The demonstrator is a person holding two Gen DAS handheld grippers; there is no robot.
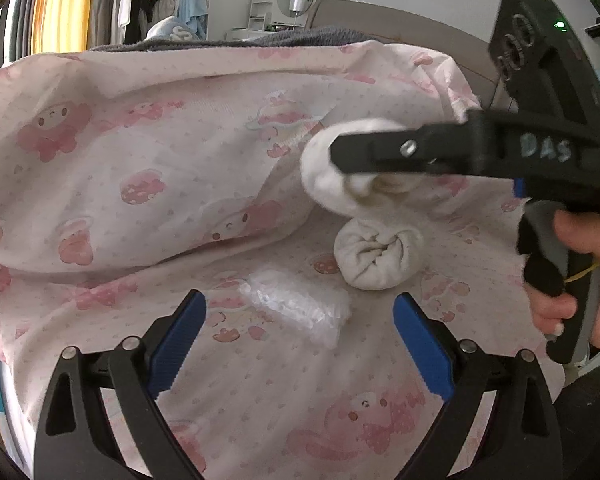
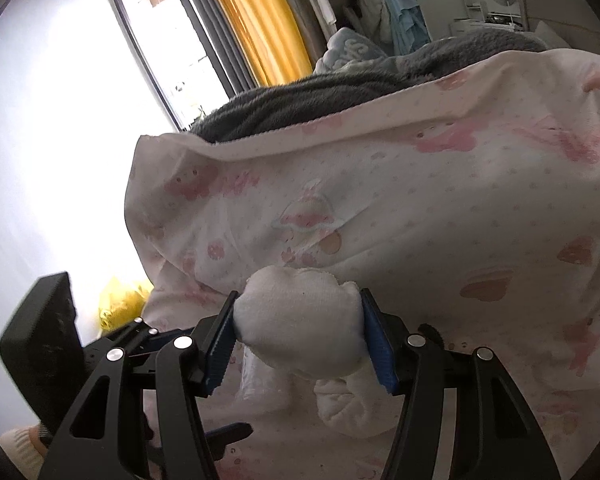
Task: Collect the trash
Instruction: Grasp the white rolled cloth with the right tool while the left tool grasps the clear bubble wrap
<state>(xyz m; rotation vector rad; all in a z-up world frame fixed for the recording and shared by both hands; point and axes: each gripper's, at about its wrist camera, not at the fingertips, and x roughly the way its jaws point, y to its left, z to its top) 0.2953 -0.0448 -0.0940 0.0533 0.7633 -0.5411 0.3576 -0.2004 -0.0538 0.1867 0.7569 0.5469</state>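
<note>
The right tongs [image 2: 298, 344] are clenched on a white rolled-up sock [image 2: 296, 316]. The blue pads [image 2: 220, 350] press into both of its sides, and it is lifted up off the bed [image 1: 140, 168]. That one looks picked up, but it is not put away yet. No trash bin shows in either picture, so I cannot tell where it should go.

The left tongs [image 1: 298, 344] are spread wide and hold nothing. They hang over the pink bedsheet with little cartoon animals on it. Just in front of them lies a crinkly clear plastic wrapper [image 1: 296, 308], flat on the sheet. I think that is the next bit to grab.

A second rolled sock [image 1: 374, 254] sits on the bed too, just past the wrapper and right under the lifted one.

So one thing is in hand and at least two are left on the bed. The job looks only begun.
</note>
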